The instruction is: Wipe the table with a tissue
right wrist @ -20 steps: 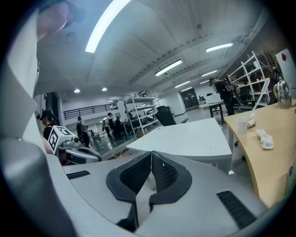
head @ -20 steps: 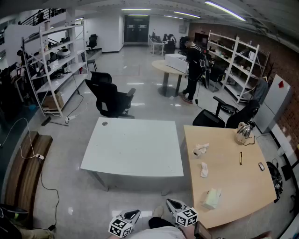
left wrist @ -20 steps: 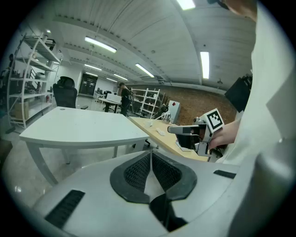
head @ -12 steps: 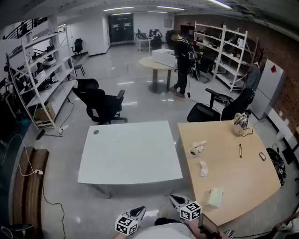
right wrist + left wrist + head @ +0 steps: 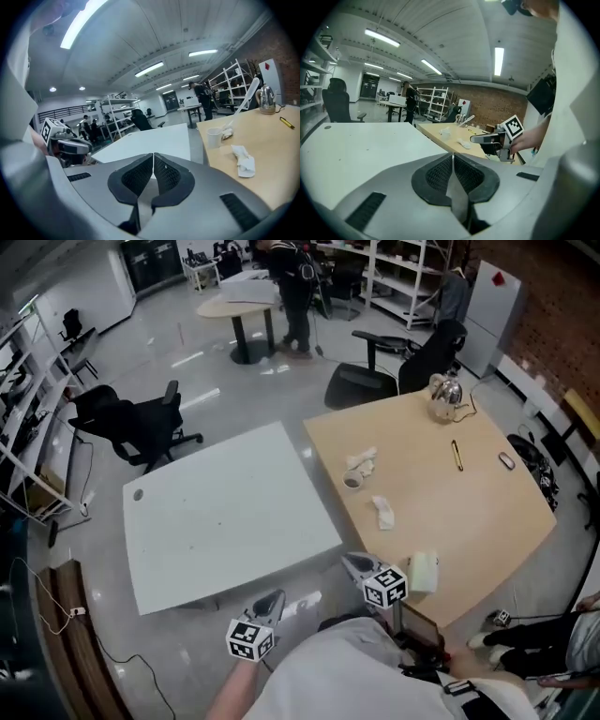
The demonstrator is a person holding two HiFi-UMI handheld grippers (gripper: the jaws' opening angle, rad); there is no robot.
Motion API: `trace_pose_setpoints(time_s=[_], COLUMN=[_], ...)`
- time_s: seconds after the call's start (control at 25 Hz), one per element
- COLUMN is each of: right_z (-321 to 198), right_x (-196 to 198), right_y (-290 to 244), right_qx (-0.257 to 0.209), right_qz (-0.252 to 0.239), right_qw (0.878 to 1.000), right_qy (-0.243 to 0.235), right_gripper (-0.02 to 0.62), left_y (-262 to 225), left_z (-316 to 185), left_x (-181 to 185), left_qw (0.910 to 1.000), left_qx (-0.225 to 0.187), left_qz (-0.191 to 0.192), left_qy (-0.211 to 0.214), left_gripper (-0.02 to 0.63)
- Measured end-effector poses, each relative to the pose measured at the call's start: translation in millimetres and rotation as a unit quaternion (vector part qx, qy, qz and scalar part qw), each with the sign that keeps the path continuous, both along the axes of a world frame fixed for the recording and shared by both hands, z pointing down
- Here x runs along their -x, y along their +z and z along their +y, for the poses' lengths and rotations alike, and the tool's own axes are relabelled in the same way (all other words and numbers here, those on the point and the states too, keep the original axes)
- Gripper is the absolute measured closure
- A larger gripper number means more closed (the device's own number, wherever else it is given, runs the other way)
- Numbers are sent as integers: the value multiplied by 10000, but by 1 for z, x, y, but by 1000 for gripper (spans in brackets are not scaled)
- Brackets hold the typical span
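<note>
A crumpled white tissue lies on the wooden table, near its left edge. It also shows in the right gripper view as the tissue. A paper cup with another crumpled tissue stands just beyond it. My left gripper and right gripper hang low in front of the body, short of both tables. In the left gripper view the left gripper is shut with nothing in it. The right gripper is likewise shut and holds nothing.
A white table stands left of the wooden one. A pale green tissue pack sits at the wooden table's near edge. Farther back are a kettle, a pen and a small dark object. Black office chairs stand beyond.
The head view has swung and dropped closer, so both tables now lie slanted and larger. Both grippers remain low by the body, shut, slightly farther apart.
</note>
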State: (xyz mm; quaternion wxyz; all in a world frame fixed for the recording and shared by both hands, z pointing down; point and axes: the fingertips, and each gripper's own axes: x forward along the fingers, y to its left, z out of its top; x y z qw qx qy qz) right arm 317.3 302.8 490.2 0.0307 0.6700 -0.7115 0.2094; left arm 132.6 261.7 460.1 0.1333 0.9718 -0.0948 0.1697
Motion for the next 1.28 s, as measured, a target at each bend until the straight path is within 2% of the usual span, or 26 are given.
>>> trace_pose_setpoints(time_s=[0.12, 0.36, 0.4, 0.48, 0.52, 0.6, 0.72, 0.8, 0.88, 0.96, 1.04, 1.12, 1.16, 1.2, 1.28], right_z=[7, 15, 19, 23, 23, 21, 17, 17, 15, 13, 14, 21, 25, 29, 32], right_x=[-20, -90, -100, -120, -129, -145, -167, -182, -196, -199, -187, -179, -179, -181, -189], right_y=[-1, 22, 21, 17, 15, 14, 22, 29, 38, 46, 57, 73, 82, 90, 101], right_qx=[301, 847, 947, 1196, 1351, 1732, 2333, 2655, 2917, 3013, 2992, 3123, 3260, 3407, 3630], right_qz=[56, 302, 447, 1093, 1551, 2424, 3186, 3382, 3440, 3397, 3389, 3601, 3720, 3822, 4005], right_qw=[9991, 9907, 9890, 9833, 9767, 9546, 9163, 8980, 8862, 8828, 8769, 8525, 8371, 8228, 7999], right_qy=[285, 1019, 1042, 831, 610, 55, -661, -932, -1059, -1205, -1632, -2145, -2336, -2466, -2609], right_gripper=[575, 575, 575, 575, 575, 575, 575, 575, 575, 574, 572, 550, 476, 434, 411], left_y=[-6, -2, -2, -2, -2, -3, -6, -7, -7, -6, -4, -1, -1, 0, 1], left_z=[-3, -19, -20, -24, -27, -34, -42, -46, -53, -64, -71, -75, -77, -79, -84], left_x=[-18, -56, -59, -67, -72, -80, -92, -99, -104, -108, -109, -110, -110, -111, -112], left_qw=[9996, 9984, 9981, 9980, 9980, 9980, 9980, 9979, 9980, 9983, 9984, 9983, 9982, 9982, 9981], left_qx=[111, 196, 225, 253, 256, 248, 227, 222, 214, 213, 238, 272, 285, 293, 304], left_qz=[-69, -175, -200, -224, -222, -217, -234, -253, -276, -294, -332, -379, -400, -419, -450], left_qy=[236, 505, 528, 539, 537, 535, 550, 551, 518, 453, 385, 342, 330, 321, 302], left_gripper=[586, 586, 586, 586, 586, 586, 586, 586, 586, 586, 586, 586, 586, 586, 586])
